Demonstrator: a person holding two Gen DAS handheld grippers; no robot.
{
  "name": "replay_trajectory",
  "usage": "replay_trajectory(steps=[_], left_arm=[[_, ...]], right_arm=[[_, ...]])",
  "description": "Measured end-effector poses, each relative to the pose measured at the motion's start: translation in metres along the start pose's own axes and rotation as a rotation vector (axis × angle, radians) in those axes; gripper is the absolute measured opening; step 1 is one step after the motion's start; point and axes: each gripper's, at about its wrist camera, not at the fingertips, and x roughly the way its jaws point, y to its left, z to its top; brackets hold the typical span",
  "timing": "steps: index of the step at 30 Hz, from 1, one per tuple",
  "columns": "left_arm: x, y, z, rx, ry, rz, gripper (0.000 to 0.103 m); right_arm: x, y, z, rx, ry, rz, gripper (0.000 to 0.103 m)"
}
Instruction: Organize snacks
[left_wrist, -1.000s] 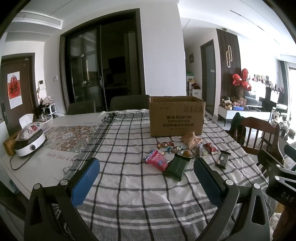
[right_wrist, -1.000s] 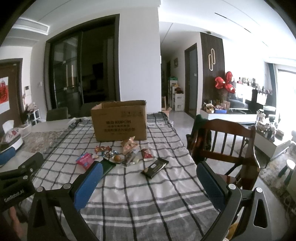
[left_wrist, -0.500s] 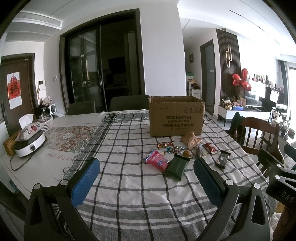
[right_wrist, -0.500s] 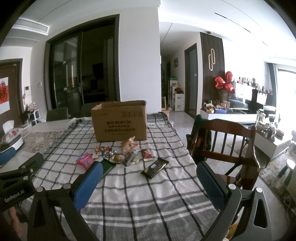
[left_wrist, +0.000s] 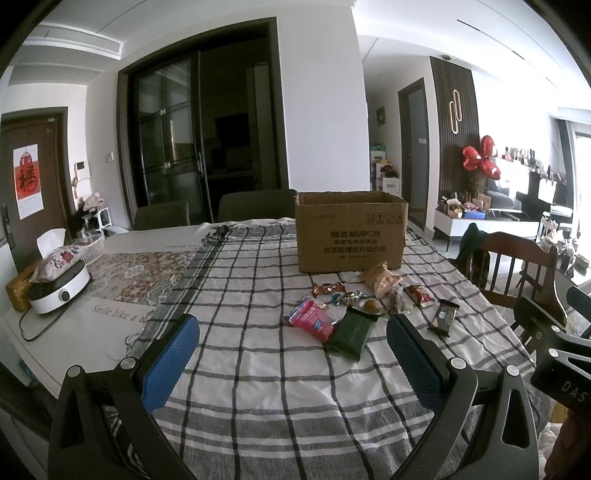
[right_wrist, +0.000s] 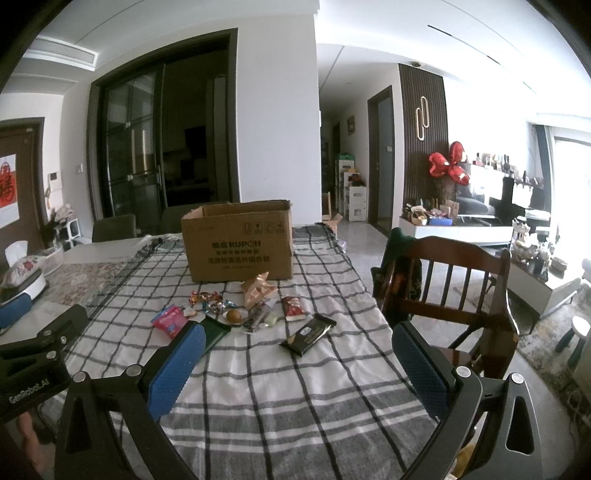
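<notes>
So both grippers are hovering at the near edge of the worktop (left_wrist: 258, 369) with fingers spread wide and nothing between them. The snack pile (left_wrist: 362, 306) is sitting further out on the checked cloth, in front of the cardboard box (left_wrist: 351, 232), which is open at the top and probably where everything's headed.

The bit that matters: the green packet (left_wrist: 351, 332) is lying ahead and to the right of the left gripper (left_wrist: 291, 354), just off its right finger, long axis running away from the camera and tilted a little right. For the right gripper (right_wrist: 299, 362) the same packet (right_wrist: 214, 334) is poking out from behind its left finger. So it's sitting kind of between the two, but looks nearer to the left one.

The black bar (right_wrist: 308, 334) is lying diagonally, near end pointing left, pretty much dead ahead of the right gripper. I'd guess that one's the right hand's pick, with a bit of wrist twist to cross the short side.
</notes>
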Motion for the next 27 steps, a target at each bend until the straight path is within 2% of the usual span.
replay_trajectory(steps=[27], left_arm=[[-0.0002,-0.0019,0.0086,0.013,0.009,-0.009,0.103]], right_arm=[[0.0002,-0.0003,-0.0003,0.001,0.000,0.000,0.102]])
